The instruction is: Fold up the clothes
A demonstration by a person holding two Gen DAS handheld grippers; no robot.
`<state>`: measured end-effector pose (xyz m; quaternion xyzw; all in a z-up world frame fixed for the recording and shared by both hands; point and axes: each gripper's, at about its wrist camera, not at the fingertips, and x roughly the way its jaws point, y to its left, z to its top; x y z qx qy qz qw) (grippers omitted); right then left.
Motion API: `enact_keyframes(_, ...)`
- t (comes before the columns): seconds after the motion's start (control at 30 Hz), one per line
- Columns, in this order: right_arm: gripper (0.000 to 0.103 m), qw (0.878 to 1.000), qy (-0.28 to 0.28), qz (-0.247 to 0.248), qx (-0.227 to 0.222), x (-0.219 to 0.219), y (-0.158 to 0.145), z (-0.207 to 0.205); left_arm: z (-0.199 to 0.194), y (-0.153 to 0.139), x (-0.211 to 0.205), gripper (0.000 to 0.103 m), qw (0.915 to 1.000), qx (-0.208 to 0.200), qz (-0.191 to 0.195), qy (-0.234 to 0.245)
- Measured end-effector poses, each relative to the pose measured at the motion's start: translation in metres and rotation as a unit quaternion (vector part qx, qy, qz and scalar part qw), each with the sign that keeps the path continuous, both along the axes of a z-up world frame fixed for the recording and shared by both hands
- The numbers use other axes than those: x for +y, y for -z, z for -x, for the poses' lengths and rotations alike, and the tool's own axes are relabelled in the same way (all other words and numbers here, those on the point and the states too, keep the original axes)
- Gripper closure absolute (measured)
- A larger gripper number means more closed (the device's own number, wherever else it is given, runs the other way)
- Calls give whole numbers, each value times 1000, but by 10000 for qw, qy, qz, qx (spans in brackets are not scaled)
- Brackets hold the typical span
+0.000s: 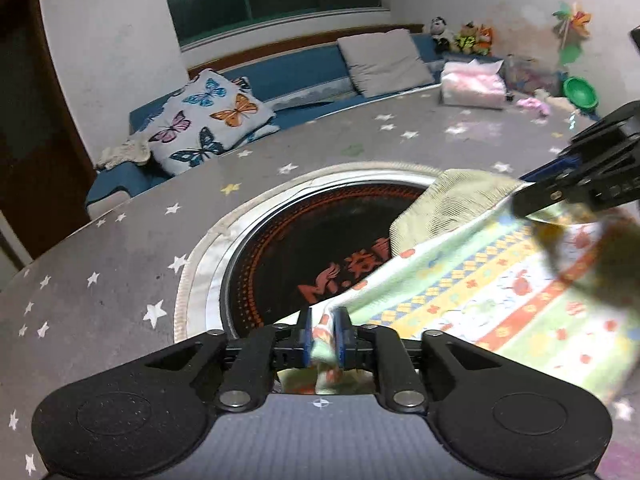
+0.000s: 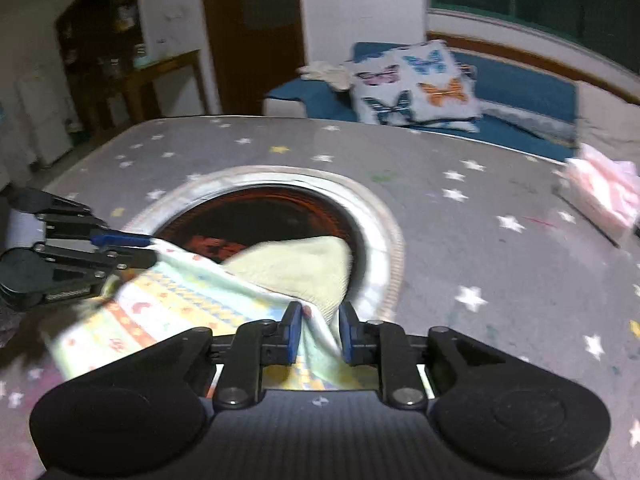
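A patterned cloth [image 1: 492, 288] with green, yellow and orange stripes and a plain pale-yellow underside lies over the near rim of the round black burner in the table; it also shows in the right wrist view [image 2: 168, 300]. My left gripper [image 1: 325, 334] is shut on one corner of the cloth. My right gripper [image 2: 320, 332] holds another corner between its blue pads [image 2: 294, 332], the jaws a little apart with cloth bunched between them. Each gripper shows in the other's view, the right one [image 1: 532, 200] and the left one [image 2: 140, 248]. The cloth is lifted between them.
The grey star-print table cover [image 1: 120, 280] surrounds the round black burner [image 1: 320, 240] with its metal rim. A pink tissue pack [image 1: 472, 84] and a green bowl [image 1: 582, 92] sit at the far edge. A blue bench with a butterfly pillow [image 1: 208, 120] stands behind.
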<state>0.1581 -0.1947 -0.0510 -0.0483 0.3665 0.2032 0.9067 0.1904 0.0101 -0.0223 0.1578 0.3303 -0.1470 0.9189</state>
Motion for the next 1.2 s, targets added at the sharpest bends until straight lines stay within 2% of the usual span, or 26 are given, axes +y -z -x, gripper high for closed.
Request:
enact_keyframes(0.03, 82, 9999, 104, -9, -44, -6, -1, 4, 1, 3, 0, 78, 10000, 16, -13, -35)
enact_keyframes(0.1, 82, 9994, 312, -35, -131, -18, -3, 11, 3, 5, -1, 76, 10000, -6, -70, -68)
enact_keyframes(0.17, 81, 9986, 429, -13, -306, -27, -11, 29, 5, 6, -2, 69, 9998, -36, -120, -128)
enact_keyframes(0.23, 81, 9986, 381, -82, -363, -34, -16, 46, 4, 3, 0, 68, 9997, -42, -135, -211)
enact_keyframes(0.37, 82, 9992, 171, -208, -284, -37, -16, 68, 6, -11, -1, 54, 9994, -116, -25, -335)
enact_keyframes(0.5, 84, 9993, 268, -235, -72, -37, 2, 63, 16, -25, -12, 54, 9996, -163, 167, -142)
enact_keyframes(0.63, 89, 9968, 792, -39, -58, -54, 17, 47, 23, -30, -26, 54, 9995, -97, 253, 170)
enact_keyframes(0.77, 88, 9955, 937, -64, -131, -63, 12, 44, 25, -28, -41, 56, 9985, 66, 335, 439)
enact_keyframes(0.97, 88, 9986, 250, -446, -96, -38, 0, 44, 12, -16, -63, 56, 9967, 285, 391, 645)
enact_keyframes(1.07, 88, 9994, 43, -352, 15, -20, 8, 30, 1, -7, -70, 57, 9964, 399, 396, 634)
enact_keyframes(1.2, 89, 9997, 40, -237, 108, -10, 22, 8, -6, -1, -68, 55, 9970, 393, 407, 528)
